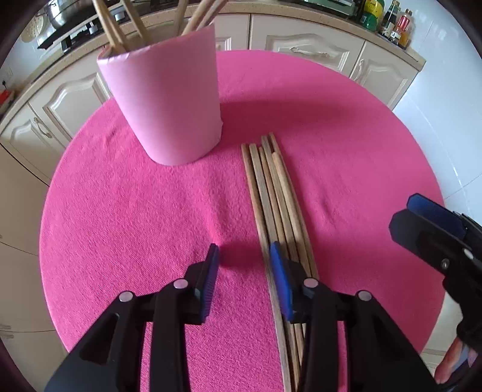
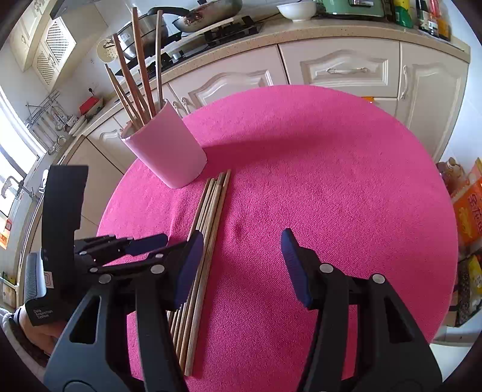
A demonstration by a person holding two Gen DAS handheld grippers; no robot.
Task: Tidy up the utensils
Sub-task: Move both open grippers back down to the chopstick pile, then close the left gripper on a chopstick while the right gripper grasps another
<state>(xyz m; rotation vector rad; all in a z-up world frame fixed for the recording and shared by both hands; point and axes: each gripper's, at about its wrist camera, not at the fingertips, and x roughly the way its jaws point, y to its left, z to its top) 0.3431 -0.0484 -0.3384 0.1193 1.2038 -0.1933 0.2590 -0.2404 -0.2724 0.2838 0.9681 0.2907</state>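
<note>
Several loose wooden chopsticks lie in a bundle on the round pink tablecloth. A pink cup stands upright just behind and left of them, with several chopsticks in it. My left gripper hangs open low over the cloth. Its right finger lies over the bundle, and the leftmost stick runs just inside that pad. My right gripper is open too. Its left finger covers the bundle, and the outer sticks lie between its jaws. Neither gripper presses on anything.
Cream cabinets and a countertop curve behind the table, with a stove and pans and bottles. Food packages stand off the table's right side. The other gripper shows at the frame edge in each view.
</note>
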